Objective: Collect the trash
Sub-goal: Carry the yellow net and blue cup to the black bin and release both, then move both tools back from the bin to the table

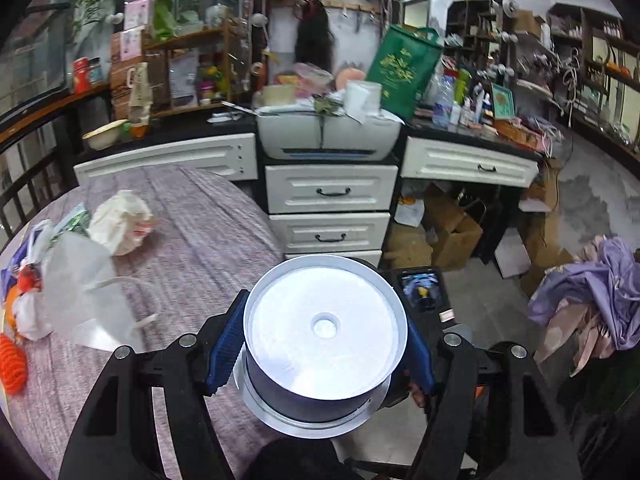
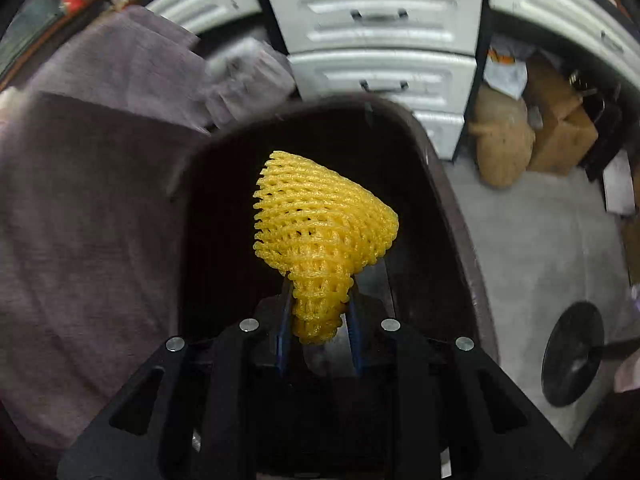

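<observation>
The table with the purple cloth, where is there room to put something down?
The purple cloth is bare on its right half, from the crumpled white paper to the edge by the white drawers. The left edge is crowded: a clear plastic bag, wrappers, and an orange foam net.

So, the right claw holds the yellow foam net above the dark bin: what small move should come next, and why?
Probably open the right claw: the yellow foam net hangs over the mouth of the dark bin and should fall inside.
</observation>
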`<state>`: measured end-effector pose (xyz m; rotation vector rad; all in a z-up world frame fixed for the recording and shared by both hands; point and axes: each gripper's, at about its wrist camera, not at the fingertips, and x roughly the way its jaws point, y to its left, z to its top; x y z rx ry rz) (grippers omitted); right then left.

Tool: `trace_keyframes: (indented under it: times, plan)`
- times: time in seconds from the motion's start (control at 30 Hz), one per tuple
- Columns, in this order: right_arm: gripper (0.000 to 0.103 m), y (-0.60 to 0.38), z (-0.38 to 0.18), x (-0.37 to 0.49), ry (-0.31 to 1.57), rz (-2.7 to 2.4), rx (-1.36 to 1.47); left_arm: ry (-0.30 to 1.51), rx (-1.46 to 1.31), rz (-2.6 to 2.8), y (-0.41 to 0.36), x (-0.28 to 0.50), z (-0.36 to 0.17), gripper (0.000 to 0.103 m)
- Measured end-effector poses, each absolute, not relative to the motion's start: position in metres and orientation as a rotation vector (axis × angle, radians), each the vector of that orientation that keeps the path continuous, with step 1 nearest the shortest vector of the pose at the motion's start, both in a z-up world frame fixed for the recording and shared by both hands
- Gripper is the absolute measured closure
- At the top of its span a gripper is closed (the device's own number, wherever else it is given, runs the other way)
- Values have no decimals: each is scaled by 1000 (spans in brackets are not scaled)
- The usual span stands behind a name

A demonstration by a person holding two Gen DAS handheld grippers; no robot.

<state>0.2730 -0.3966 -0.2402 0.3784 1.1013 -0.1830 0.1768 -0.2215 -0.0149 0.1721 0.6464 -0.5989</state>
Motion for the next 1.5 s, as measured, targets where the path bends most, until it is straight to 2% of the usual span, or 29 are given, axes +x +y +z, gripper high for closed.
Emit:
trace_keyframes:
  times: [0.1, 0.17, 0.2, 0.3, 0.6, 0.67, 0.7, 1.17, 1.2, 1.33, 1.5]
  plan:
    - [74, -399, -254, 277, 1122, -201, 381, 658, 208, -599, -243, 181, -25, 35]
    - [61, -403, -262, 275, 1139, -215, 381, 670, 225, -598, -257, 186, -31, 35]
    - [50, -404, -262, 273, 1134, -221, 386, 678, 231, -598, -262, 189, -34, 35]
    - [39, -408, -250, 256, 1084, -242, 405, 704, 254, -591, -277, 198, -45, 35]
    - [38, -440, -166, 187, 821, -315, 441, 744, 299, -572, -309, 218, -66, 35]
    - [34, -453, -159, 169, 793, -378, 437, 775, 326, -572, -320, 224, -78, 35]
    - [31, -458, -158, 165, 787, -405, 438, 780, 347, -565, -325, 226, -85, 35]
    - [31, -508, -158, 123, 749, -540, 511, 915, 535, -500, -358, 246, -156, 35]
    - [31, -508, -155, 123, 744, -537, 505, 922, 541, -497, -359, 246, -158, 33]
    - [31, -504, -151, 125, 736, -526, 504, 898, 569, -472, -360, 245, -157, 10]
    - [31, -500, -145, 125, 724, -519, 495, 886, 551, -478, -356, 240, -148, 8]
